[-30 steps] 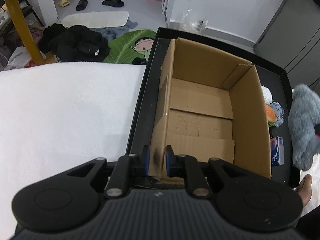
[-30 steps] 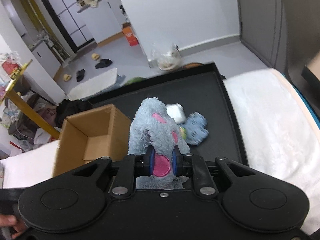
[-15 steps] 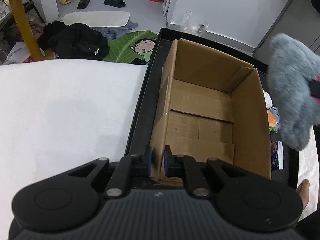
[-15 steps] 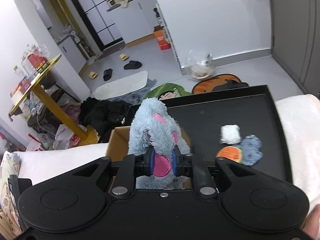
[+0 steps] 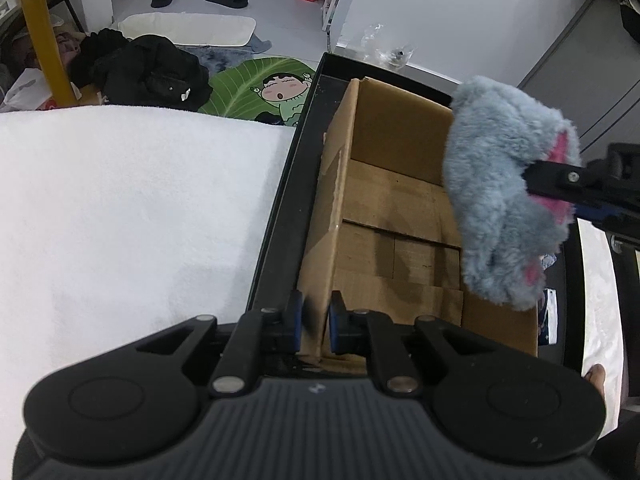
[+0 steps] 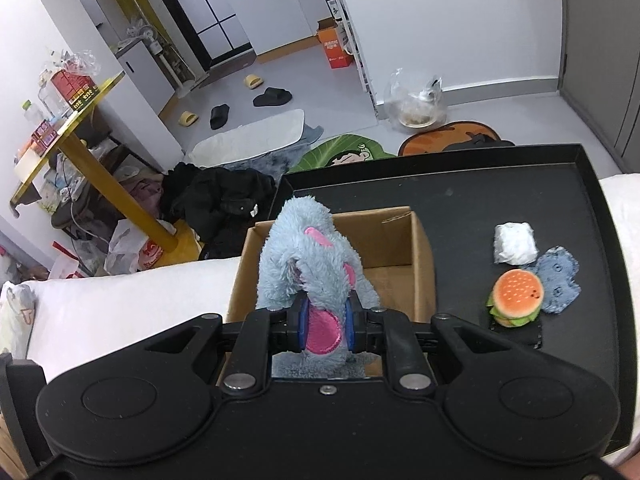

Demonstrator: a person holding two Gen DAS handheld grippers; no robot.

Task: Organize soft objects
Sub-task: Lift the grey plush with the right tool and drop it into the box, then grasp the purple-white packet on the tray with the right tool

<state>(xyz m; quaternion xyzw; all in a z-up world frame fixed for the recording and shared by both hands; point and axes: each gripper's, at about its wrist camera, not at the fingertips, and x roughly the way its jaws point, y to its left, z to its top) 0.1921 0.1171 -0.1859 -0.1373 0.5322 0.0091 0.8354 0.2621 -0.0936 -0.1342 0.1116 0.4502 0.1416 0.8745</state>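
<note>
An open cardboard box (image 5: 400, 216) stands on a black tray (image 5: 280, 216); it also shows in the right wrist view (image 6: 400, 256). My left gripper (image 5: 315, 322) is shut on the box's near left wall. My right gripper (image 6: 326, 326) is shut on a grey-blue plush toy with pink patches (image 6: 308, 264) and holds it above the box's right side; the plush also shows in the left wrist view (image 5: 504, 184). A burger plush (image 6: 516, 296), a white soft bundle (image 6: 514, 244) and a blue cloth toy (image 6: 558, 284) lie on the tray (image 6: 460, 184) right of the box.
A white towel-covered surface (image 5: 132, 208) lies left of the tray and also to its right (image 6: 624, 208). Beyond the tray's far edge is the floor with black clothes (image 5: 152, 68), a green cartoon mat (image 5: 260, 92) and a yellow table leg (image 6: 116, 184).
My right gripper has carried the plush leftward from beside the box to above its right side. My left gripper has kept its hold on the box wall.
</note>
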